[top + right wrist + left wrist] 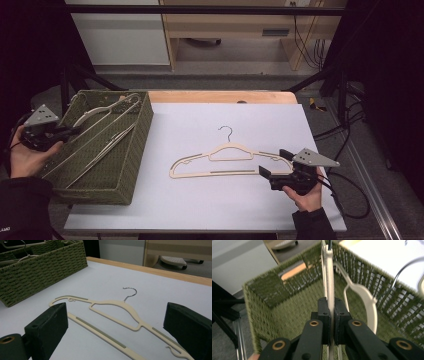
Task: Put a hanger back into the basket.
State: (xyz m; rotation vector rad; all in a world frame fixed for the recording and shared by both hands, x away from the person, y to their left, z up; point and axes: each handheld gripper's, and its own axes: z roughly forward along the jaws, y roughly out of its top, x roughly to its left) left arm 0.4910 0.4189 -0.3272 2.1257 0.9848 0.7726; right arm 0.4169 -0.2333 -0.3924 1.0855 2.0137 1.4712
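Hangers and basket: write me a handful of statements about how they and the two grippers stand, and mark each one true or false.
1. The left gripper is shut on a hanger in the basket. True.
2. The green woven basket sits at the right edge of the table. False: it sits at the left edge.
3. The right gripper has its jaws open. True: in the right gripper view they stand wide apart.
4. The cream hanger on the table is lifted clear of the surface. False: it lies flat on the grey table top.
5. The right gripper is beside the hanger's right arm. True.
6. The basket holds just one hanger. False: at least two lie in it.
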